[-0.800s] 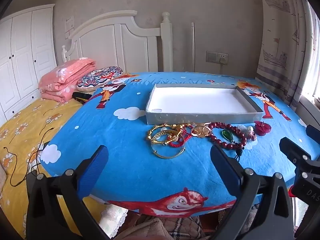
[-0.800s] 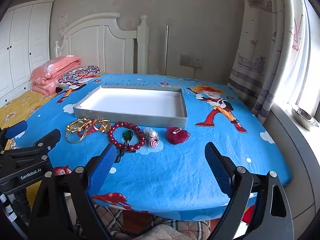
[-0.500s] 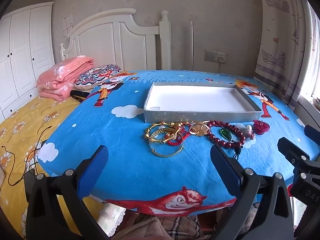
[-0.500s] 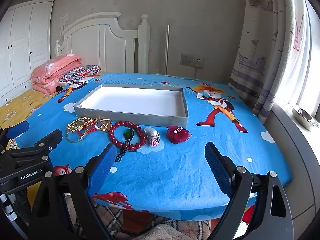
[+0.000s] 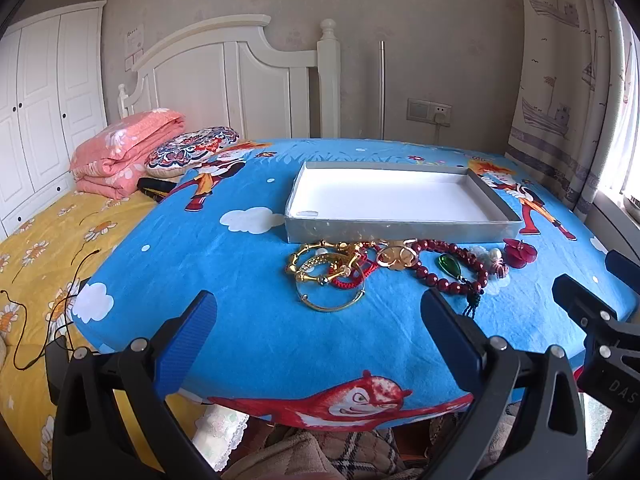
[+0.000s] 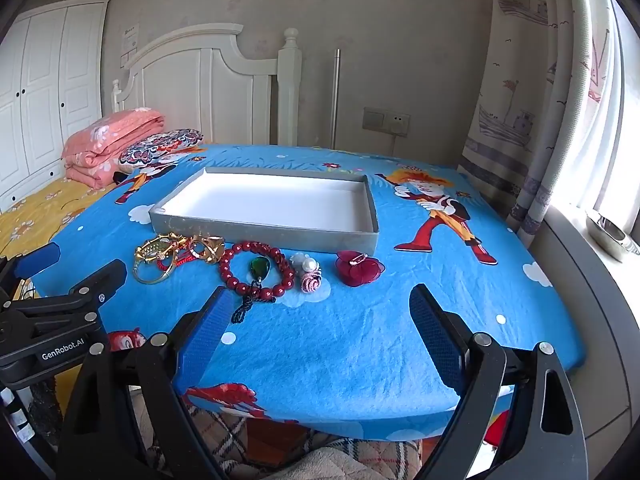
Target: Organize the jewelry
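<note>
A grey tray [image 5: 400,231] [image 6: 264,233] with a white, empty floor lies on the blue cartoon tablecloth. In front of it lies a row of jewelry: gold bangles [image 5: 330,280] [image 6: 158,260] tangled with a red cord, a dark red bead bracelet [image 5: 448,268] [image 6: 256,268] with a green pendant, a pearl-and-pink ornament [image 6: 308,272] and a red flower brooch [image 5: 519,247] [image 6: 358,268]. My left gripper [image 5: 318,334] is open and empty, short of the bangles. My right gripper [image 6: 320,328] is open and empty, short of the bead bracelet.
The blue-covered table [image 5: 248,320] ends just in front of both grippers. A bed with a yellow sheet [image 5: 48,232], a folded pink quilt [image 5: 124,152] and a patterned pillow [image 5: 192,150] lies left. A curtain [image 6: 560,100] and windowsill stand right.
Both grippers have moved slightly forward toward the jewelry, which appears a little larger and lower in view. Both stay open. The jewelry and tray have not moved.
</note>
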{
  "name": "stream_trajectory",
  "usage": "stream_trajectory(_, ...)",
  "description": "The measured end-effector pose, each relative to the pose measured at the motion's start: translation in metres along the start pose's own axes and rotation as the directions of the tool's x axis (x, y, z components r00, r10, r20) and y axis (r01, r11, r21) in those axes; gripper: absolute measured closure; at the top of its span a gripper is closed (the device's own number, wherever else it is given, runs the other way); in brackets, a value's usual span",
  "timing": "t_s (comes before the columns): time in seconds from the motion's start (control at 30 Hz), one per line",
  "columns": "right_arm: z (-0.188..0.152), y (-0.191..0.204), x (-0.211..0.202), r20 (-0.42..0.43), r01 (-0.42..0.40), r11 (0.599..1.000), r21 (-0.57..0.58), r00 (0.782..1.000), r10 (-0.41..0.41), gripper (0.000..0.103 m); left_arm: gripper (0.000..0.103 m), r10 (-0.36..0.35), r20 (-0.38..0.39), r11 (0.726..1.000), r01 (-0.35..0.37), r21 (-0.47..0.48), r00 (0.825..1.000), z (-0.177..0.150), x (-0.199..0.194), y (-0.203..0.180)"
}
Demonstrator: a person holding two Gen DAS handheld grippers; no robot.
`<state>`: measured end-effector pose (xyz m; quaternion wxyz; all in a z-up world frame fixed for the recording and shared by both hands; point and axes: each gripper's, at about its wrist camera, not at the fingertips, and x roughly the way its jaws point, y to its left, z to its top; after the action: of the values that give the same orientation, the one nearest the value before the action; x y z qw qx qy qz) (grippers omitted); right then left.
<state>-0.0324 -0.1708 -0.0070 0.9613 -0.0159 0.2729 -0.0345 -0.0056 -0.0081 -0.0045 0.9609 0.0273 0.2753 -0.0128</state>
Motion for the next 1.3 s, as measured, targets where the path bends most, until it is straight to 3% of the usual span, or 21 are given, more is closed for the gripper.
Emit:
stream_trajectory(0.63, 0.000, 0.001, 0.001, -0.003, -0.001, 1.000, 0.000, 1.000, 0.001, 0.019, 0.005, -0.030, -0.021, 0.999, 0.030, -0.019, 0.999, 0.002, 0.006, 0.010)
stream_trajectory(1.3, 0.000, 0.000, 0.000, -0.004, -0.002, 1.000, 0.001, 1.000, 0.002, 0.019, 0.005, -0.007, 0.009, 0.999, 0.007, -0.039, 1.000, 0.005, -0.003, 0.018)
